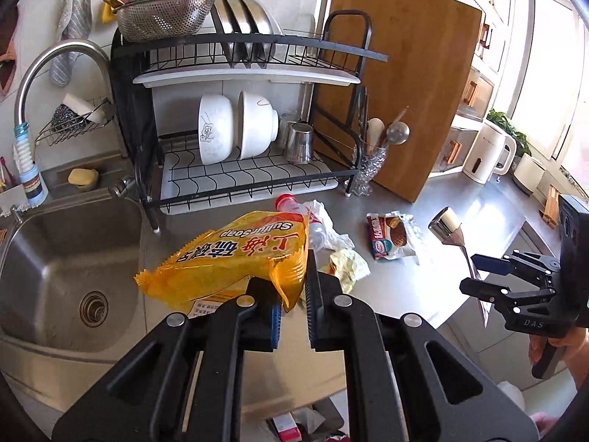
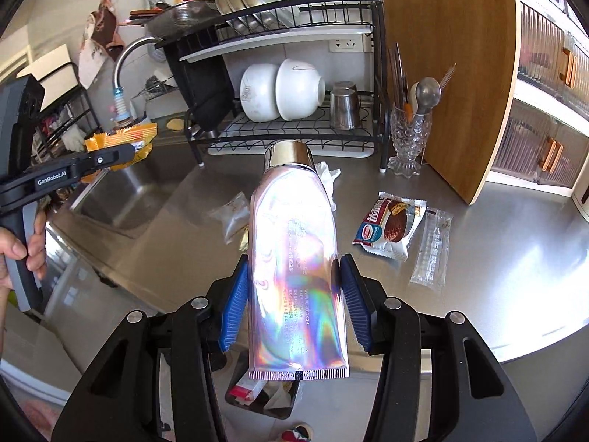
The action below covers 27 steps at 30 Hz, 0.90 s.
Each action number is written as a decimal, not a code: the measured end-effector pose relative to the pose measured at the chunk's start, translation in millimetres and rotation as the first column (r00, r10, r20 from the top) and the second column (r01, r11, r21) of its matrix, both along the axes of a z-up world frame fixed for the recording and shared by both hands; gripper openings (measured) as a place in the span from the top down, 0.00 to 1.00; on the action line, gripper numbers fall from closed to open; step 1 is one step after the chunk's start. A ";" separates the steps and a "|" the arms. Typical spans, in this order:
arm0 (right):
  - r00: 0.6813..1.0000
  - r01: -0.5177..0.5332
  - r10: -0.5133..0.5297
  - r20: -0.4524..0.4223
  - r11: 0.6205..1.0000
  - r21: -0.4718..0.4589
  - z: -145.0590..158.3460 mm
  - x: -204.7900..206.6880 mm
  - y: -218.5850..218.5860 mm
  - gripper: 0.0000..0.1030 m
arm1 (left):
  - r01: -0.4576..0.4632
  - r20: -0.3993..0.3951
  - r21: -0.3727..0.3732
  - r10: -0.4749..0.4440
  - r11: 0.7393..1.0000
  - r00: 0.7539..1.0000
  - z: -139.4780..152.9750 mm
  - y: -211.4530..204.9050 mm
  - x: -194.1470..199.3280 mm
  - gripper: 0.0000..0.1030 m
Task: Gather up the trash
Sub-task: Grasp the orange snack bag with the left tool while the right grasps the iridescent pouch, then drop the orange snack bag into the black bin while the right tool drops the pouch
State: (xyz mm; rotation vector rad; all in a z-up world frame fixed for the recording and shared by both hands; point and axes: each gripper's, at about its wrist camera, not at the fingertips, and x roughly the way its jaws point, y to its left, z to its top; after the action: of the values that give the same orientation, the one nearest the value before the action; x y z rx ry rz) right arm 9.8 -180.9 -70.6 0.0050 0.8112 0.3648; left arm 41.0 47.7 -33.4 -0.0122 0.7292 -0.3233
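1. Left gripper [image 1: 292, 291] clamped tight on the crinkled edge of a yellow plastic soap wrapper with red lettering [image 1: 235, 254], held up in the air above the steel countertop [image 1: 423, 276], beside the steel sink [image 1: 55, 258]
2. Right gripper [image 2: 294, 294] gripping a shiny holographic squeeze tube with a silver cap [image 2: 294, 258], blue pads pressed on both sides, cap pointing away, tube lifted off the counter
3. Left on the counter: a red-and-white cookie packet [image 2: 390, 226], a clear plastic sleeve [image 2: 432, 246] just beside it, crumpled white paper [image 1: 327, 228] near the black wire dish rack [image 1: 239, 118]
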 end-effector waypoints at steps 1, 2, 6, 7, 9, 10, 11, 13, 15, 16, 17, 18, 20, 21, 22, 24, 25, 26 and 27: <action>1.000 -0.013 0.013 -0.006 1.000 0.004 0.1 -7.2 0.5 0.52 | 0.002 -0.005 -0.005 -0.002 1.000 1.000 -0.9 1.2 -12.0 0.91; 1.000 -0.026 0.026 -0.016 1.000 0.006 -1.3 -14.3 1.6 0.52 | 0.004 -0.011 -0.007 -0.005 1.000 1.000 -2.9 1.4 -22.9 0.91; 0.993 -0.077 0.080 -0.087 0.996 0.034 -17.1 -41.3 5.3 0.52 | 0.007 -0.061 -0.002 -0.007 1.000 0.998 -22.2 1.7 -63.8 0.91; 0.991 -0.086 0.089 -0.099 0.996 0.029 -23.4 -49.6 6.9 0.52 | 0.006 -0.075 0.003 -0.006 1.000 0.997 -29.4 1.6 -73.1 0.91; 0.986 -0.099 0.102 -0.129 0.995 0.026 -37.9 -62.5 9.5 0.52 | 0.014 -0.114 0.001 -0.013 1.000 0.993 -47.7 0.8 -87.8 0.91; 0.982 -0.103 0.107 -0.157 0.994 0.034 -47.2 -66.9 10.3 0.52 | 0.017 -0.141 -0.004 -0.017 1.000 0.990 -58.3 1.0 -93.7 0.91; 0.976 -0.108 0.114 -0.183 0.993 0.041 -56.4 -71.8 11.6 0.52 | 0.018 -0.176 -0.005 -0.018 1.000 0.984 -71.3 0.7 -99.8 0.91; 0.964 -0.122 0.127 -0.233 0.992 0.039 -75.4 -80.6 16.7 0.52 | 0.019 -0.238 -0.010 -0.021 1.000 0.971 -96.4 0.3 -109.5 0.91; 0.950 -0.135 0.140 -0.279 0.990 0.037 -94.8 -84.3 21.9 0.52 | 0.021 -0.295 -0.013 -0.024 1.000 0.955 -122.1 -1.1 -117.9 0.91; 0.942 -0.137 0.141 -0.305 0.990 0.037 -105.5 -85.6 24.3 0.52 | 0.019 -0.324 -0.016 -0.023 1.000 0.946 -134.7 -1.3 -120.5 0.91; 0.933 -0.138 0.143 -0.331 0.990 0.041 -116.7 -86.9 26.9 0.52 | 0.017 -0.355 -0.024 -0.025 1.000 0.934 -148.8 -1.5 -122.7 0.91; 0.923 -0.137 0.145 -0.357 0.989 0.046 -127.5 -86.1 29.3 0.52 | 0.016 -0.383 -0.026 -0.025 1.000 0.924 -162.3 -2.1 -124.3 0.91; 0.904 -0.140 0.144 -0.403 0.989 0.040 -151.2 -86.4 35.3 0.52 | 0.012 -0.432 -0.027 -0.023 1.000 0.901 -187.6 -3.1 -126.1 0.91; 0.893 -0.145 0.146 -0.425 0.989 0.036 -163.6 -86.7 38.6 0.52 | 0.011 -0.455 -0.030 -0.023 0.999 0.890 -200.6 -3.9 -126.6 0.91; 0.883 -0.152 0.150 -0.444 0.988 0.030 -175.0 -87.1 42.2 0.52 | 0.013 -0.477 -0.027 -0.024 1.000 0.878 -214.0 -5.4 -126.7 0.91; 0.863 -0.164 0.156 -0.481 0.986 0.027 -198.8 -90.4 48.5 0.52 | 0.011 -0.519 -0.013 -0.016 1.000 0.855 -242.4 -7.8 -127.5 0.91; 0.852 -0.169 0.162 -0.498 0.985 0.031 -210.3 -92.7 52.1 0.52 | 0.010 -0.541 -0.015 -0.016 1.000 0.841 -255.6 -9.1 -127.9 0.91; 0.845 -0.177 0.165 -0.509 0.984 0.026 -220.8 -94.6 56.1 0.52 | 0.011 -0.562 -0.016 -0.018 1.000 0.827 -269.0 -10.5 -127.9 0.91; 0.839 -0.182 0.165 -0.519 0.983 0.020 -231.5 -96.4 59.9 0.52 | 0.017 -0.574 -0.010 -0.020 1.000 0.819 -280.3 -12.5 -128.2 0.91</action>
State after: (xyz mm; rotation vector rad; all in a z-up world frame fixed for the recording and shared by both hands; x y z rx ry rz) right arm -86.6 -121.0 -302.1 0.0011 1.3627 0.5351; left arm -87.2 35.2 -313.7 -0.1118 1.3353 -0.3424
